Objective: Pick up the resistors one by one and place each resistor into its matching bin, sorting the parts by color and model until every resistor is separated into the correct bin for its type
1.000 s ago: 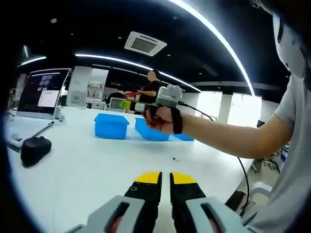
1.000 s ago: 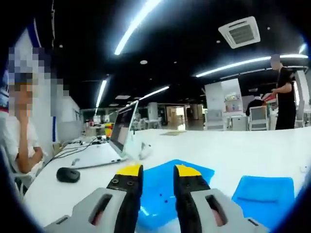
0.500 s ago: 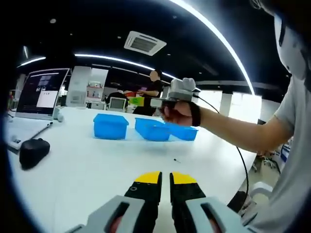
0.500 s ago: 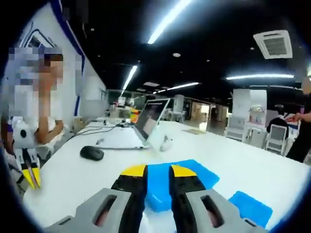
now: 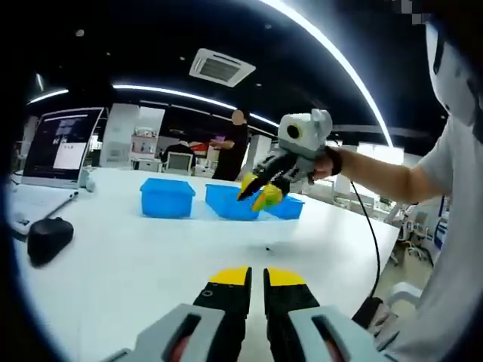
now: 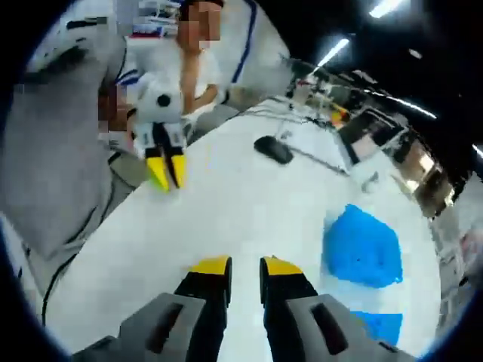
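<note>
Three blue bins [image 5: 166,197] [image 5: 230,202] [image 5: 287,207] stand in a row on the white table [image 5: 136,264]. A tiny dark resistor [image 5: 268,246] lies on the table in front of them. My left gripper [image 5: 256,277] sits low over the near table, jaws shut with nothing between them. A hand holds my right gripper [image 5: 258,193] in the air in front of the bins, tips pointing down and toward me. In the right gripper view, the right gripper [image 6: 245,267] is shut and empty above bare table, facing the left gripper [image 6: 166,167]. Two bins [image 6: 362,245] [image 6: 377,328] lie to its right.
A black mouse [image 5: 47,237] [image 6: 273,148] and an open laptop [image 5: 60,147] sit on the table's left side. One person stands far behind the bins [image 5: 234,143]. Another sits beyond the table edge [image 6: 204,68]. A cable [image 5: 370,241] trails from the right gripper.
The right gripper has lifted off the bins and swung round to face back over the table toward the left gripper, its jaws narrowing from open to shut. The left gripper has stayed put.
</note>
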